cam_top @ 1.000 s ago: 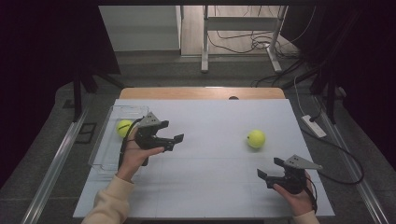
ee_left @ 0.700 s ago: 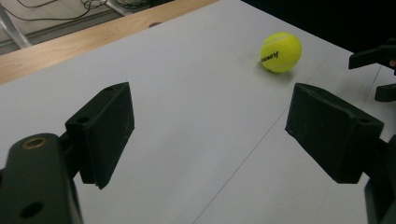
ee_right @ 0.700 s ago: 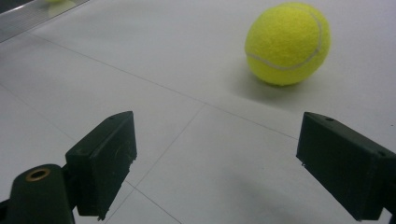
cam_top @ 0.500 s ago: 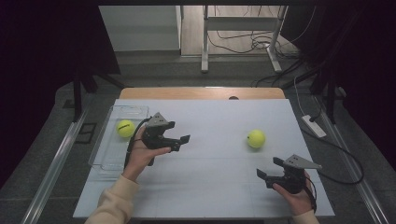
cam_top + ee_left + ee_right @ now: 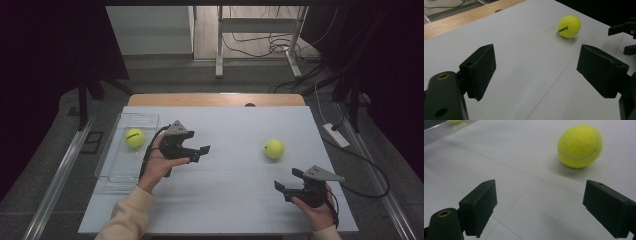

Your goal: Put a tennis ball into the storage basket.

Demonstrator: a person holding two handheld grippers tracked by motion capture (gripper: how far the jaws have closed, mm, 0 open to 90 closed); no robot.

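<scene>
A yellow tennis ball [image 5: 274,148] lies on the white table, right of centre. A second tennis ball [image 5: 134,137] rests in a clear tray [image 5: 116,172] at the left. My left gripper [image 5: 201,152] hovers just right of the tray and points toward the loose ball [image 5: 569,26]. It is open, its jaws have just been closing slightly, and nothing is between its pads [image 5: 481,67]. My right gripper [image 5: 286,179] is held near the front right, open and empty, with the loose ball [image 5: 580,146] a short way ahead and to the right of its jaws.
The white table [image 5: 230,200] has a wooden strip [image 5: 215,99] along its far edge. The right gripper [image 5: 625,35] shows at the right edge of the left gripper view. The tray's rim [image 5: 439,131] crosses the top left of the right gripper view. Cables lie on the floor beyond.
My left hand has moved right, away from the tray and toward the middle of the table. The right hand and both balls have stayed put.
</scene>
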